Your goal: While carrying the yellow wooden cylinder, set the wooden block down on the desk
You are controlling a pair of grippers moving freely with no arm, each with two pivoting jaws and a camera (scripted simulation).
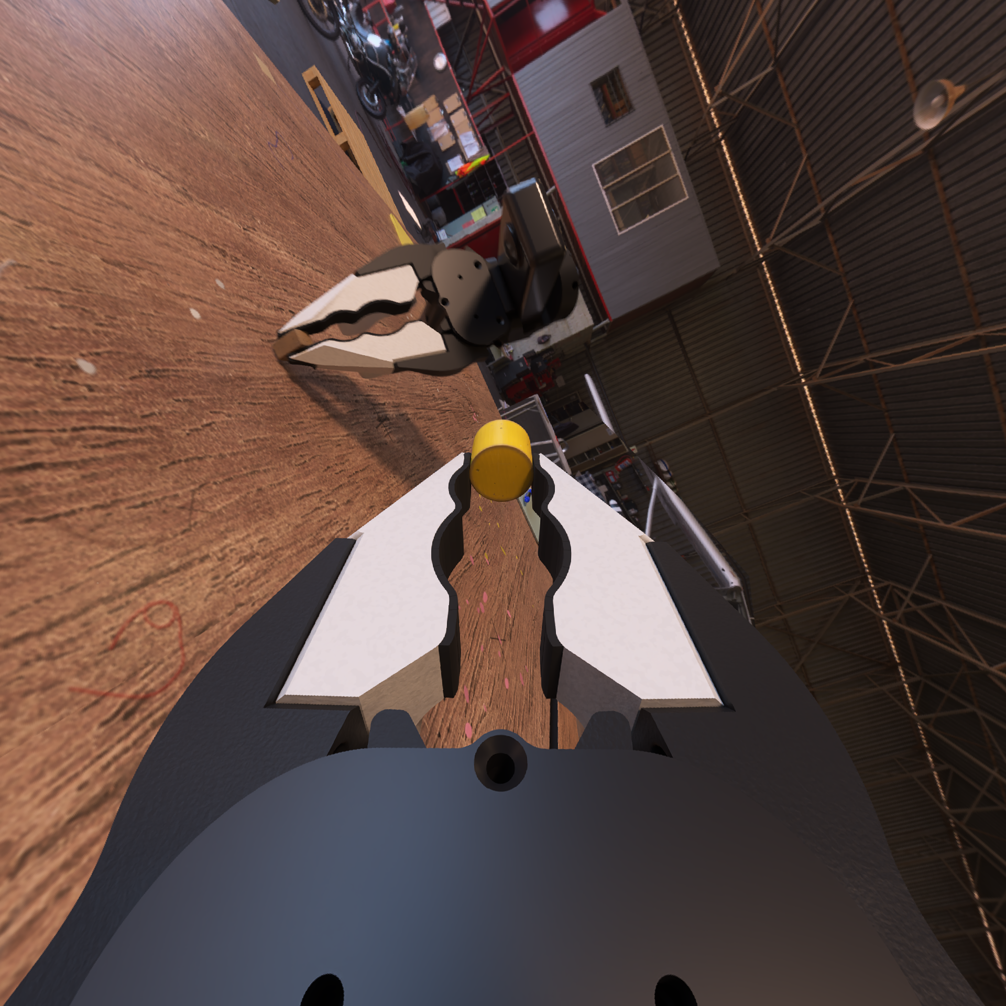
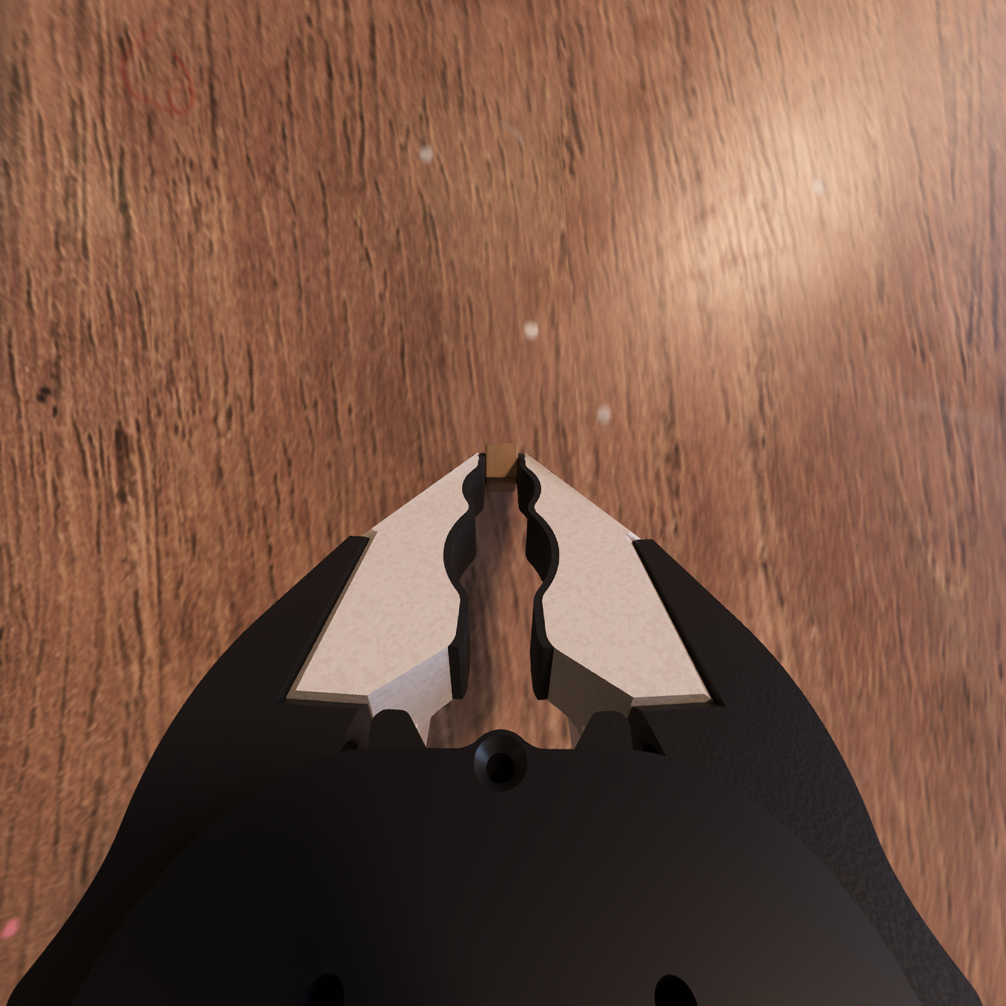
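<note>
The right tool (image 2: 501, 468) clamps the small wooden block (image 2: 501, 460) at its tips, pointed steeply down with the block at or touching the counter (image 2: 272, 272). The left tool (image 1: 501, 468) grips the yellow wooden cylinder (image 1: 501, 460) above the counter.

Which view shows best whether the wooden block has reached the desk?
The left wrist view: side-on, the wooden block in the right gripper looks at or just above the desk. The right wrist view shows only its top between the fingertips.
</note>
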